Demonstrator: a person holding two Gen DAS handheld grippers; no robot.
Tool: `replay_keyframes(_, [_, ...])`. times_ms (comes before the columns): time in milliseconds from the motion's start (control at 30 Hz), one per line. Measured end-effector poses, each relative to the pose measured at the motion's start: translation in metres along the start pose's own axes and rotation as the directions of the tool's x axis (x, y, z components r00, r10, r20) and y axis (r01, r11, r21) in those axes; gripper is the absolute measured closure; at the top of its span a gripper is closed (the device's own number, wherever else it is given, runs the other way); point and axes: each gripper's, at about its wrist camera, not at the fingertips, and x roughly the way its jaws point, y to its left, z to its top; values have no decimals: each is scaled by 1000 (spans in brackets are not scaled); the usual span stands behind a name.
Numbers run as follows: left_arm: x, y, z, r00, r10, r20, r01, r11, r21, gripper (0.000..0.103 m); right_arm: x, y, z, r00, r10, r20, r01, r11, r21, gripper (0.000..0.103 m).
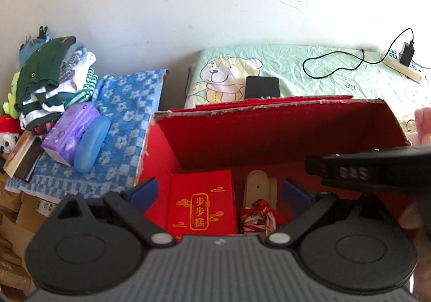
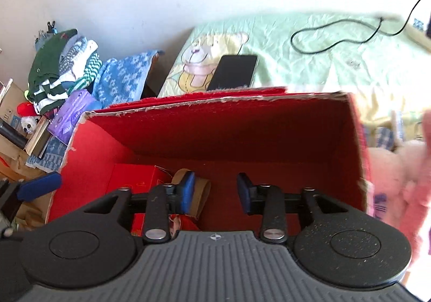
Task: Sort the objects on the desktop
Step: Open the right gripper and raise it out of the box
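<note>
A large red carton [image 1: 269, 135] stands open in front of both grippers. On its floor lie a small red gift box with gold characters [image 1: 200, 205], a pale wooden piece [image 1: 257, 186] and a red-and-white patterned bundle [image 1: 258, 217]. My left gripper [image 1: 219, 190] hovers above them, open wide with nothing between its fingers. The black body of the right gripper [image 1: 371, 170] crosses the right edge of that view. In the right wrist view my right gripper [image 2: 215, 191] is over the carton [image 2: 215, 127], its blue pads apart around bare floor. The wooden piece [image 2: 199, 194] lies behind its left finger.
A black phone [image 1: 262, 87] lies on the green bear-print sheet [image 1: 323, 73] behind the carton, with a black cable and a power strip [image 1: 404, 65]. To the left are a clothes pile [image 1: 51, 78], a purple pack [image 1: 70, 135] and a blue case [image 1: 91, 143]. A pink plush [image 2: 398, 180] sits right.
</note>
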Motion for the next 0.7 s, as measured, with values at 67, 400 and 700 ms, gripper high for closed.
replay_keyframes(67, [-1, -2, 0, 1000, -1, -9, 1, 1000, -5, 4, -10, 1, -4, 1000, -5, 19, 5, 1000, -1, 59])
replay_keyframes(400, [-16, -15, -9, 999, -33, -34, 33, 999, 3, 5, -42, -1, -22, 990, -67, 123, 70, 997, -20, 57])
replay_keyframes(700, [-47, -24, -15, 999, -34, -22, 33, 999, -35, 5, -75, -8, -39, 967, -9, 256, 14, 1000, -20, 36])
